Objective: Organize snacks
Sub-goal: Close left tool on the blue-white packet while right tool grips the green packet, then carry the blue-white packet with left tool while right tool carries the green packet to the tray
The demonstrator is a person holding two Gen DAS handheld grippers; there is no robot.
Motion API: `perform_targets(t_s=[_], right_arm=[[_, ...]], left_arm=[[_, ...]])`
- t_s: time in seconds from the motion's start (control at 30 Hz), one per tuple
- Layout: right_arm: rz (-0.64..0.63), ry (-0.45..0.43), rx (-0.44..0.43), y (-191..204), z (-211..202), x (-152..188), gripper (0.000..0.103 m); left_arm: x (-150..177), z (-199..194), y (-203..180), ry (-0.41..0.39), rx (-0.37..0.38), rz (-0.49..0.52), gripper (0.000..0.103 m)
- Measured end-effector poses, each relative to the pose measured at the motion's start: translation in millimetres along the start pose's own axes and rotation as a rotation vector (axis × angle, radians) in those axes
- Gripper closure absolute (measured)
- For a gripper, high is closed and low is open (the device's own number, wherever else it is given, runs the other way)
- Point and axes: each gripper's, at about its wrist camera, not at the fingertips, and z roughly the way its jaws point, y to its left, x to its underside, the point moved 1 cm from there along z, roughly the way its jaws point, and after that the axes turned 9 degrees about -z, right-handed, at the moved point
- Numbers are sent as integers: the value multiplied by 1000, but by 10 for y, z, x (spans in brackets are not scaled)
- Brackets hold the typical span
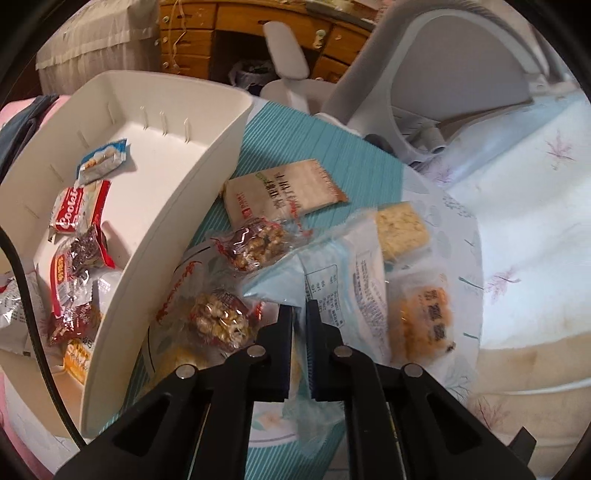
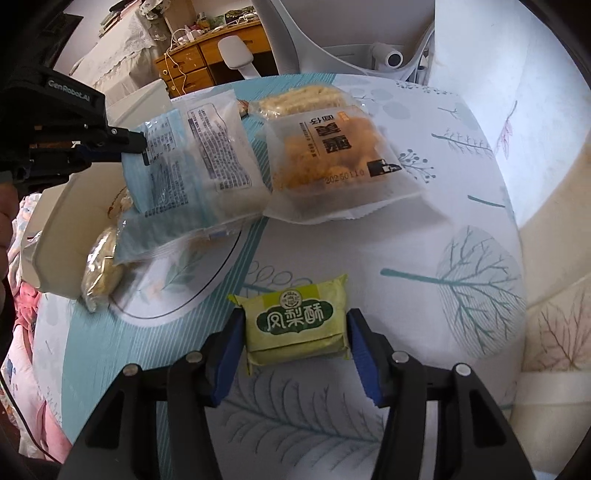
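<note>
My left gripper (image 1: pixel 299 314) is shut on the edge of a pale blue and white snack packet (image 1: pixel 343 280), lifted slightly off the cloth; the same packet shows in the right wrist view (image 2: pixel 199 162) with the left gripper (image 2: pixel 142 146) pinching its left edge. My right gripper (image 2: pixel 295 325) straddles a green pineapple cake packet (image 2: pixel 295 321), the blue pads touching its sides. A white bin (image 1: pixel 207 173) at the left holds several wrapped snacks (image 1: pixel 77 236). Nut clusters (image 1: pixel 255 240), a beige packet (image 1: pixel 280 192) and an orange snack packet (image 2: pixel 328 158) lie on the cloth.
A leaf-print tablecloth (image 2: pixel 443 280) covers the round surface. A white office chair (image 1: pixel 424 85) stands behind it, with a wooden desk (image 1: pixel 192 33) further back. A yellow bar (image 1: pixel 402 229) lies beyond the held packet. Pink fabric (image 2: pixel 33 332) lies at the left.
</note>
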Motion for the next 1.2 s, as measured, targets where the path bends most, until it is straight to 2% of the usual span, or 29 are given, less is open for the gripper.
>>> perform_targets(t_s=[0.33,0.63,0.9,1.2], right_arm=[[26,-65,9,111,-328,-55,48],[6,-139,6,430,-709,-126,48],[-10,-210,8,848,-1016,-255,48],[-30,-282,0,1480,-1181,-421,48]], left_arm=[[123,-583,-120,-37,52,107,99],[135,-1214,-9,-78,132,158,99],[3,-1722,268,-124,172,203,99],[-255,-2147,794,-180,186,231,99]])
